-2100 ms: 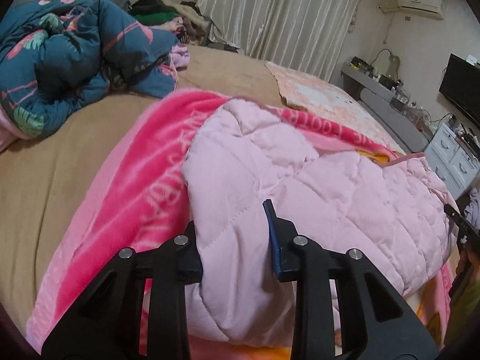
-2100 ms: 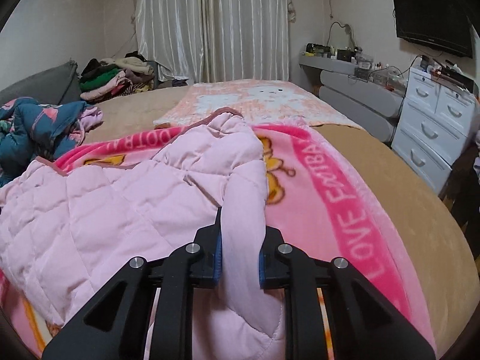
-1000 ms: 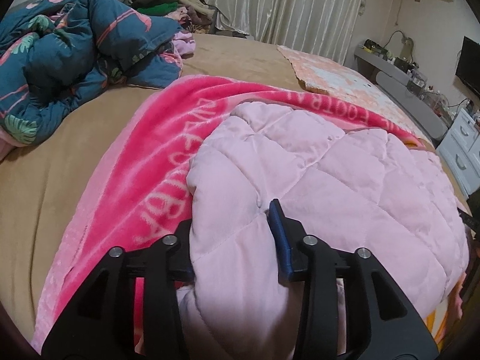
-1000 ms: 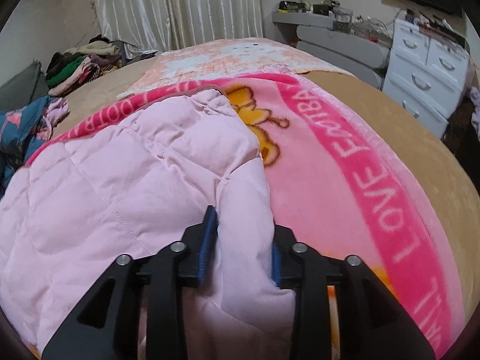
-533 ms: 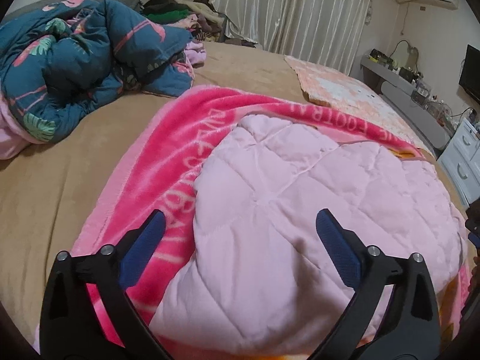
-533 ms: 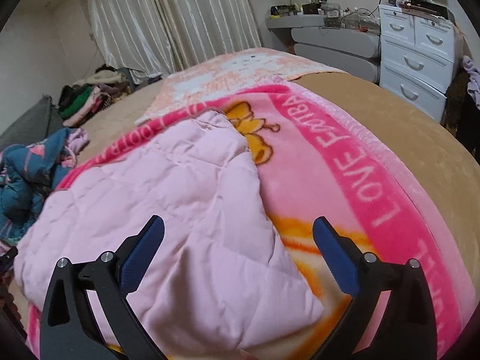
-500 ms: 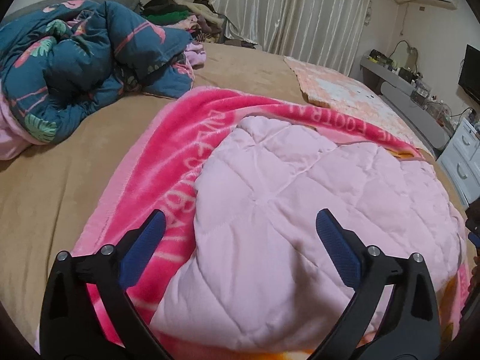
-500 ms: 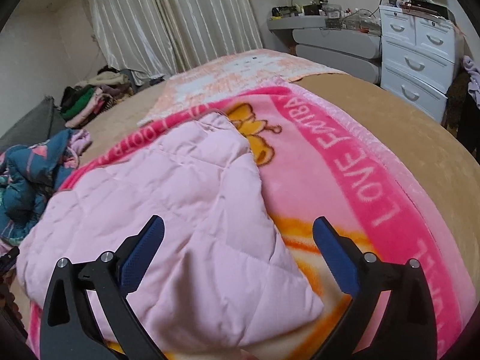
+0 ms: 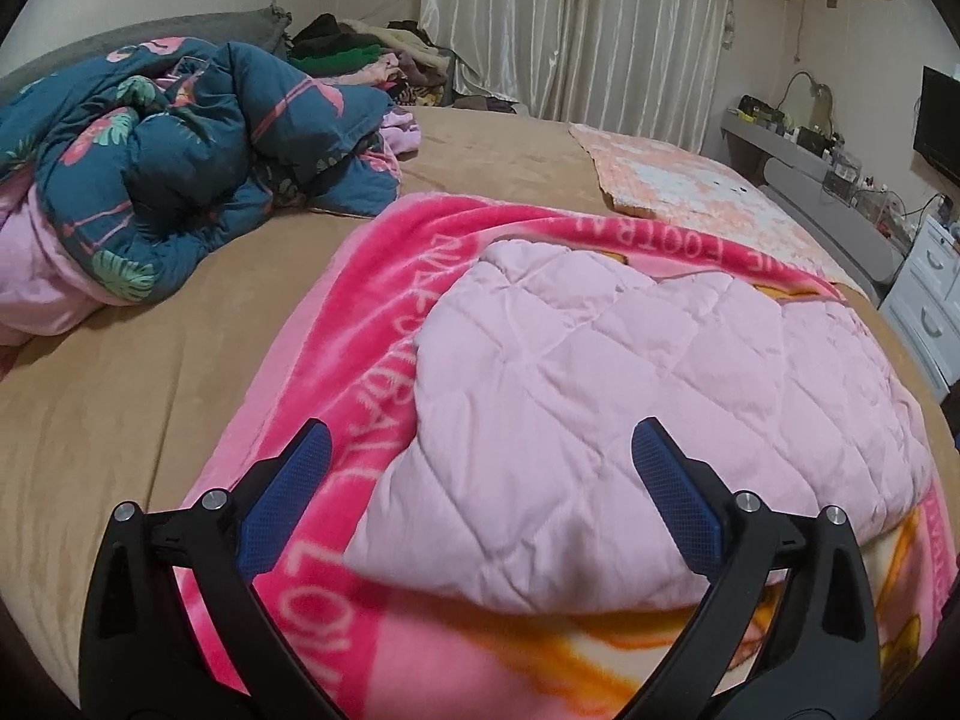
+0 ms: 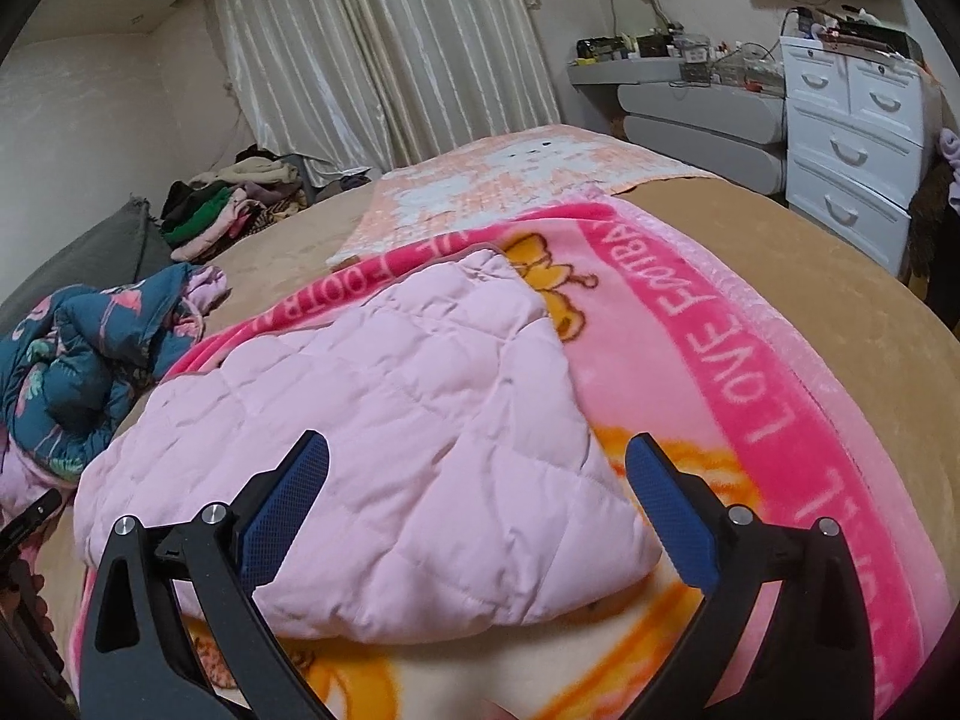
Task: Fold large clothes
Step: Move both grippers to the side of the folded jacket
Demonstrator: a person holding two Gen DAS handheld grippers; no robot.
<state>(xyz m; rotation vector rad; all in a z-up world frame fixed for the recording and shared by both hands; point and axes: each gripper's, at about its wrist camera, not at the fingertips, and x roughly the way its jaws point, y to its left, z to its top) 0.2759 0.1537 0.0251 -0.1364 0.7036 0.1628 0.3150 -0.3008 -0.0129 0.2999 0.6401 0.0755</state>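
Observation:
A pale pink quilted garment lies folded flat on a bright pink lettered blanket on the bed. It also shows in the right wrist view, on the same blanket. My left gripper is open and empty, held just above the garment's near left edge. My right gripper is open and empty, held just above the garment's near right corner. Neither gripper touches the cloth.
A crumpled dark blue flamingo-print duvet lies at the left of the tan bed. A peach patterned cloth lies beyond the blanket. A heap of clothes sits by the curtains. White drawers stand at the right.
Both grippers were shut on the garment's near edge a second ago. They have let go, opened wide and drawn back and up. The garment now lies flat.

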